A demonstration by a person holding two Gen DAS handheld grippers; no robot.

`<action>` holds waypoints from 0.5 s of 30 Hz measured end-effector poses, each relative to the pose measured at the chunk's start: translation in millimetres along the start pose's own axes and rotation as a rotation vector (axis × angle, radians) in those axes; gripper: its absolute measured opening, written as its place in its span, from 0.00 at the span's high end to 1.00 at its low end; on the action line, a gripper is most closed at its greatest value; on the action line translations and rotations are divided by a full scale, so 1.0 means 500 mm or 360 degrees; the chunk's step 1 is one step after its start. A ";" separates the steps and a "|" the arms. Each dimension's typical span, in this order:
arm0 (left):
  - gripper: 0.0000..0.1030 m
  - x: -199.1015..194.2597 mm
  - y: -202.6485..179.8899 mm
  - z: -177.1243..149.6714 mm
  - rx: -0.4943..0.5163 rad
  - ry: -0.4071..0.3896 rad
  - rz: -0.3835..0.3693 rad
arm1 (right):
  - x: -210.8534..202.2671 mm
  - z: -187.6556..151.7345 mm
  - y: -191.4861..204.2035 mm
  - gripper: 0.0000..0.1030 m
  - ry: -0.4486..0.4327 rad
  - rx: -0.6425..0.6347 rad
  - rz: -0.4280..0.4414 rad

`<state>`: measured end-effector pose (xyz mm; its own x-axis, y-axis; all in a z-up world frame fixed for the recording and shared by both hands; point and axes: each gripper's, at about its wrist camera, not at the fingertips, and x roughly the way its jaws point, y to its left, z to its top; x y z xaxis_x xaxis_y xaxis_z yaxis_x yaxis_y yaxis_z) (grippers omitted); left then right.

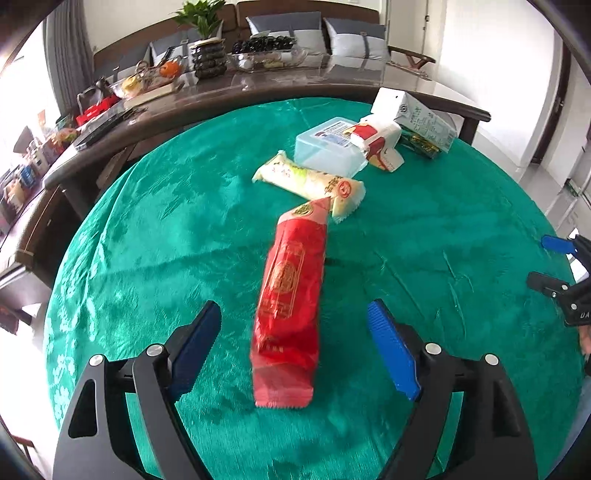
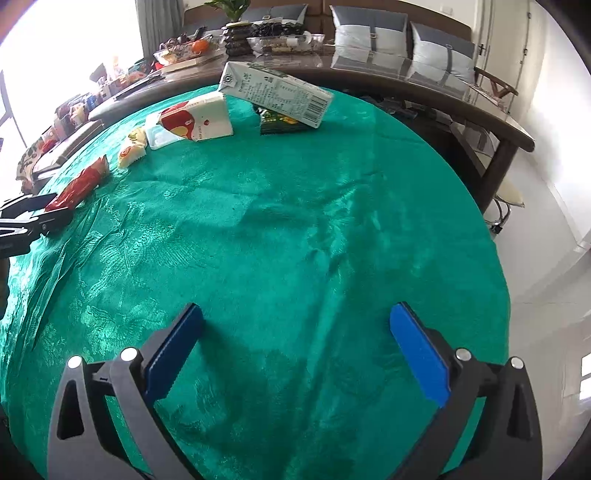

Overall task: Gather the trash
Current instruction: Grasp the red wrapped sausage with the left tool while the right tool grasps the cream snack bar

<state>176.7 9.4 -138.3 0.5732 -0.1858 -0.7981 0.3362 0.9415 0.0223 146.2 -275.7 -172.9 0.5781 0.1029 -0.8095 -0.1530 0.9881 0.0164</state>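
A long red snack wrapper (image 1: pixel 290 306) lies on the green tablecloth (image 1: pixel 166 236), its near end between the fingers of my open left gripper (image 1: pixel 295 332), untouched. Beyond it lie a pale yellow-green wrapper (image 1: pixel 310 181), a clear plastic box (image 1: pixel 325 146), a white-and-red pack (image 1: pixel 376 142), a milk carton (image 1: pixel 417 116) and a dark green packet (image 1: pixel 421 144). My right gripper (image 2: pixel 295 343) is open and empty over bare cloth; it also shows at the right edge of the left wrist view (image 1: pixel 554 266). The same trash shows far off in the right wrist view: carton (image 2: pixel 275 92), red wrapper (image 2: pixel 79 186).
A dark wooden counter (image 1: pixel 221 96) curves behind the round table, carrying fruit bowls, a potted plant (image 1: pixel 205 33) and clutter. A sofa with grey cushions (image 1: pixel 354 37) stands behind it. The table edge drops to white floor at the right (image 2: pixel 535 258).
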 end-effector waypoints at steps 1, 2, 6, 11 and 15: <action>0.21 0.001 0.001 0.003 0.0015 -0.0021 -0.0006 | 0.001 0.009 0.007 0.05 -0.0001 -0.0013 0.0013; 0.23 0.005 0.003 0.007 0.0029 -0.0033 -0.0003 | -0.001 0.029 0.022 0.05 -0.0019 -0.0037 0.0039; 0.73 0.028 0.021 0.024 -0.0007 0.0017 -0.0057 | -0.001 0.110 0.100 0.05 -0.0072 -0.0181 0.0164; 0.80 0.009 0.092 0.023 -0.0194 0.0000 -0.0045 | 0.052 0.237 0.245 0.21 -0.0047 -0.0421 0.0355; 0.80 0.000 0.168 0.004 -0.0409 0.0032 -0.0091 | 0.124 0.297 0.336 0.39 0.0053 -0.0526 0.0355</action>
<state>206.4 87.8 -135.0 0.5427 -0.2378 -0.8055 0.1653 0.9706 -0.1752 275.4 -86.2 -133.2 0.4760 0.3020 -0.8260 -0.5247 0.8512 0.0088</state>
